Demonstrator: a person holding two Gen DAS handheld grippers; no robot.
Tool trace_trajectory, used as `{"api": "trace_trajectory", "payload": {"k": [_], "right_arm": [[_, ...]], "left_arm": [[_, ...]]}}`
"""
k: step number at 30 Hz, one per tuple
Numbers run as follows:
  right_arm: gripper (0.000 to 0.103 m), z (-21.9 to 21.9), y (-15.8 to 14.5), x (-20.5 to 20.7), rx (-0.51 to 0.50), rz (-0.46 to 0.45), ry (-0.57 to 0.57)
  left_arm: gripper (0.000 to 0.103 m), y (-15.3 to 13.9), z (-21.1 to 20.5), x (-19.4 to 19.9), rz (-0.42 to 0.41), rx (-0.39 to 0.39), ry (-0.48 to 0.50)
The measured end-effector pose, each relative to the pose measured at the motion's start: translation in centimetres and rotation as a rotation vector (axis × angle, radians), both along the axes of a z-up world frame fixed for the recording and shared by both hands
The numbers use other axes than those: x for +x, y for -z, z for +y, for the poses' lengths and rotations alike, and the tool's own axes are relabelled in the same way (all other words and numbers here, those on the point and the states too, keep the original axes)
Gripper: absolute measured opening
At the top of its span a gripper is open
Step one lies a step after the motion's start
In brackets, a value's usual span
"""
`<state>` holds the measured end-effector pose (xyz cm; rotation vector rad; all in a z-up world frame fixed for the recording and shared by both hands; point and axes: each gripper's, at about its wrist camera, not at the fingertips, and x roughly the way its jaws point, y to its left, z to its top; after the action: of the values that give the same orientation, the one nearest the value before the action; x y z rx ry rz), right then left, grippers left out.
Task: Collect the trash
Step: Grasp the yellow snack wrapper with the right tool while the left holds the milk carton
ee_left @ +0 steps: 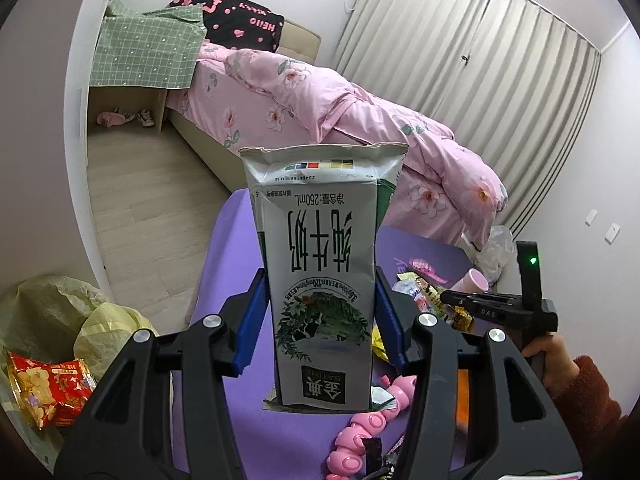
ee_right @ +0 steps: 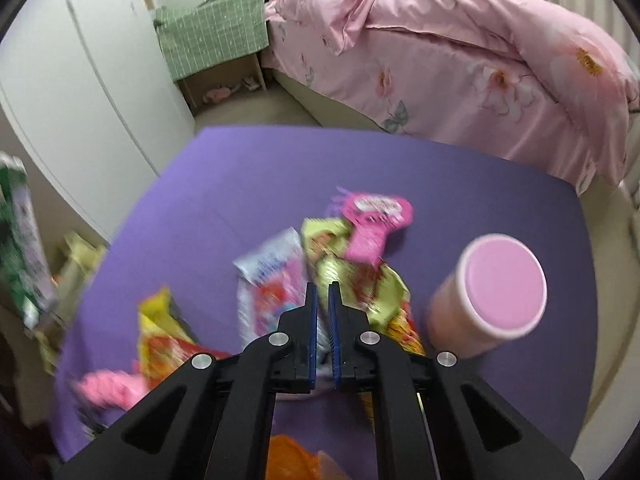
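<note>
One milk carton [ee_left: 322, 280] (upside down) pinched by left tongs [ee_left: 322, 320]; right tongs [ee_right: 323, 292] nearly closed, empty.

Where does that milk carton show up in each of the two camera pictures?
Left wrist view: the milk carton fills the centre, upside down, clamped in the left gripper.
Right wrist view: the milk carton is a blurred sliver at the far left edge.
Shared landmark: the pink-lidded cup on the purple mat.
</note>
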<state>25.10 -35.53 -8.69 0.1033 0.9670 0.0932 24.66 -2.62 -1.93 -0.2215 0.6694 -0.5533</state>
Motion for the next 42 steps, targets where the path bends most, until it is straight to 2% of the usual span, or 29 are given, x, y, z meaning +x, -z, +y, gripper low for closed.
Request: {"api": "trace_trajectory", "payload": {"k": [3,6,10,11,12,13,14,15,18,21,24,26,29,30,31,32,34,38,42], "right_arm": [[0.009,0.0,0.6,0.1,-0.022,-0.019,-0.03],[0.009,0.7,1.0,1.0,-0.044,0.001,-0.088],[0.009,2.1,1.0,1.6,-0.148,0.012,-0.15],[0.013,2.3,0.8,1.6,-0.165,0.007,-0.151],[0.026,2.3,0.3,1.6,-0.172,-0.01,-0.148],[0.05,2.4,-0.2,1.5,-0.164,-0.026,-0.154],[0.06,2.4,-0.6,1.4,-0.152,-0.043,-0.162],[0.063,2.4,-1.1,1.3,-0.144,-0.052,-0.166],[0.063,2.1,-1.1,1.6,-0.161,-0.014,-0.161],[0.062,1.2,0.0,2.2,-0.203,0.043,-0.103],[0.062,1.3,0.0,2.3,-0.199,0.025,-0.084],[0.06,1.9,0.4,2.4,-0.204,0.029,-0.114],[0.046,3.6,1.6,3.1,-0.381,0.054,-0.13],[0.037,3.9,1.8,3.2,-0.42,0.051,-0.132],[0.033,3.9,1.7,3.1,-0.403,0.049,-0.14],[0.03,3.6,1.3,3.0,-0.328,0.054,-0.151],[0.027,3.2,0.2,2.2,-0.259,0.028,-0.141],[0.026,3.5,-3.9,-0.5,-0.197,-0.09,-0.127],[0.026,4.7,-8.4,-3.3,-0.101,-0.211,-0.149]], "left_arm": [[0.048,0.4,-0.4,0.4,0.016,0.006,0.007],[0.048,0.7,-0.8,0.7,0.027,0.012,0.014],[0.048,1.0,-1.1,0.8,0.033,0.026,0.02],[0.048,1.0,-1.1,0.8,0.032,0.028,0.019],[0.048,1.0,-1.1,0.9,0.032,0.03,0.018],[0.048,1.0,-1.0,0.9,0.032,0.03,0.017],[0.048,1.0,-1.0,0.9,0.033,0.03,0.015],[0.048,0.9,-0.9,1.0,0.033,0.029,0.013],[0.048,1.0,-0.8,0.9,0.035,0.025,0.004],[0.048,1.2,-0.7,0.9,0.041,0.02,-0.002],[0.048,1.5,-0.7,1.0,0.052,0.022,-0.005],[0.048,1.5,-0.8,0.9,0.054,0.024,-0.007],[0.048,1.4,-1.0,0.9,0.055,0.024,-0.009],[0.048,1.4,-1.0,0.9,0.055,0.024,-0.008],[0.048,1.4,-1.0,0.9,0.054,0.025,-0.008],[0.048,1.4,-1.0,0.8,0.053,0.026,-0.009],[0.048,1.1,-0.7,0.6,0.043,0.03,-0.015],[0.048,0.5,0.1,0.2,0.026,0.019,-0.037],[0.048,-1.1,1.6,-1.2,-0.035,-0.001,-0.067]]}}
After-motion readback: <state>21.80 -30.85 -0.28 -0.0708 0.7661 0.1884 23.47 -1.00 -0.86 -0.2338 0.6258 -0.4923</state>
